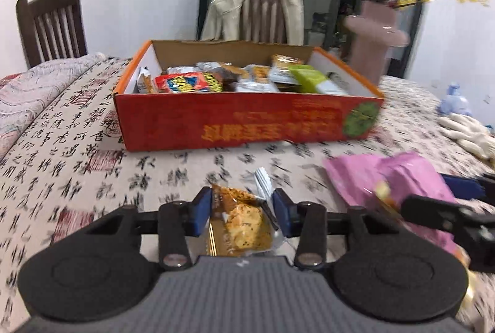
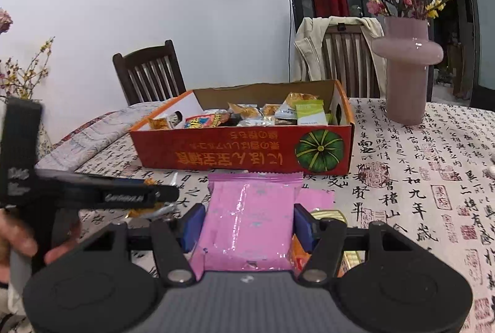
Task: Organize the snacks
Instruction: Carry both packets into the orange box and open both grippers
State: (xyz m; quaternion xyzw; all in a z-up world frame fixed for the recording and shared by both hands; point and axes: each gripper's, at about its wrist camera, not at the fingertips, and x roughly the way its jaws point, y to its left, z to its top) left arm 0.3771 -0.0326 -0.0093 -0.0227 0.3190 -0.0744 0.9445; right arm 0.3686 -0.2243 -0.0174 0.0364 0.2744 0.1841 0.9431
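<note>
While shiny pink, the snack packet (image 2: 250,218) looks flat.

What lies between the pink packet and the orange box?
Only bare tablecloth: in the right wrist view, a narrow strip separates the pink packet from the orange box.

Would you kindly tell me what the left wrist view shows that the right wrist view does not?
Only the left wrist view: the cracker in a clear orange wrapper between the left gripper pads, and white knitted gloves. Only the right wrist view: the green pumpkin print sharp, and a hand. Both: the orange cardboard box of snacks, the pink plastic packet in the right gripper, the pink vase.
</note>
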